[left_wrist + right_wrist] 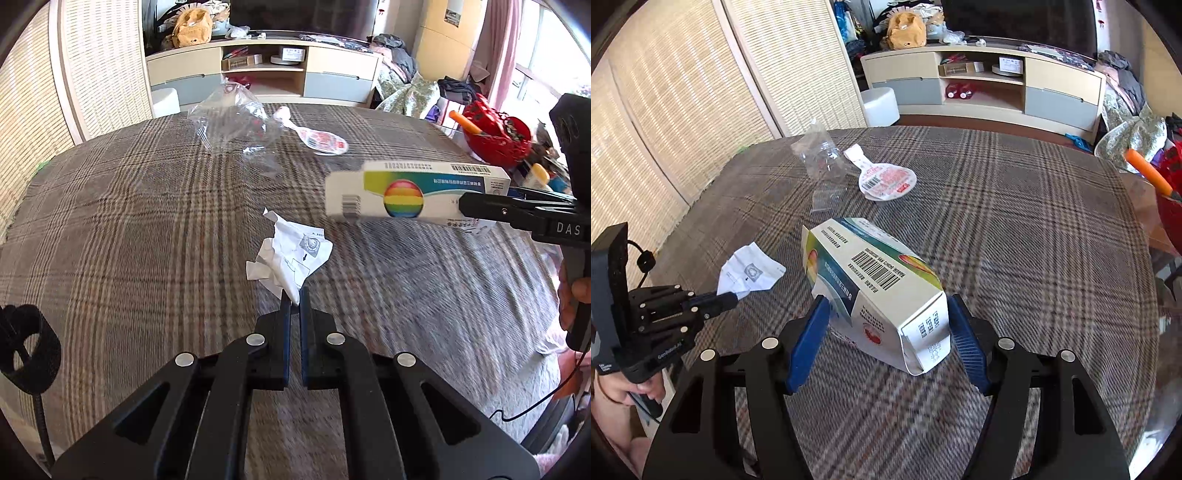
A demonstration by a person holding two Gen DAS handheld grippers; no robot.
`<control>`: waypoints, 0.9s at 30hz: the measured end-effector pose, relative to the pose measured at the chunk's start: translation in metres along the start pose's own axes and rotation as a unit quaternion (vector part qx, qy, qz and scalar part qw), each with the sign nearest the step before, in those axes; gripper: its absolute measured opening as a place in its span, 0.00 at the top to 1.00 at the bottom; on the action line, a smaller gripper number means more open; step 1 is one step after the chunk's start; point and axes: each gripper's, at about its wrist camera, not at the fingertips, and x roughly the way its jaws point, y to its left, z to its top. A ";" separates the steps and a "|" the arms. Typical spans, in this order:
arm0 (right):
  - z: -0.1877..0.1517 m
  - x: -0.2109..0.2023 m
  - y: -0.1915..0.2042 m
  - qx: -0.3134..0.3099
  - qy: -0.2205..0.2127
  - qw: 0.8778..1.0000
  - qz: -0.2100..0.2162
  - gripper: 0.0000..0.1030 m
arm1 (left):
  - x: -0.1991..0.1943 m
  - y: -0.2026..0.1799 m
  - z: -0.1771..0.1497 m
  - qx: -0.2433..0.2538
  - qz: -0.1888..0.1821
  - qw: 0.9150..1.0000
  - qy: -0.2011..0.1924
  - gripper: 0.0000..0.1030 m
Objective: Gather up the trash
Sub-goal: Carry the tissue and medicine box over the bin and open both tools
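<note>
Midway through the clear-up, you hold a piece of rubbish in each hand above the plaid-covered desk. Your left hand-held gripper is pinched together on a corner of the crumpled white paper, which hangs off its tips. Your right hand-held gripper has the printed cardboard box between its blue pads, which sit against the box's two sides; the left wrist view shows the box lifted clear of the cloth. Two items are yet to be gathered, judging by what lies at the far end of the desk: a crumpled clear plastic wrapper and, just beside it, a peeled foil lid with red print. No bin or bag for the trash can be made out with certainty in either view; a red basket stands off the desk's right edge, but whether it is the destination cannot be told.
</note>
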 end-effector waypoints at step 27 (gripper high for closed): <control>-0.187 -0.135 0.068 0.012 -0.020 0.999 -0.022 0.46 | -0.112 -0.077 -0.170 -0.004 -0.040 0.999 0.000 0.97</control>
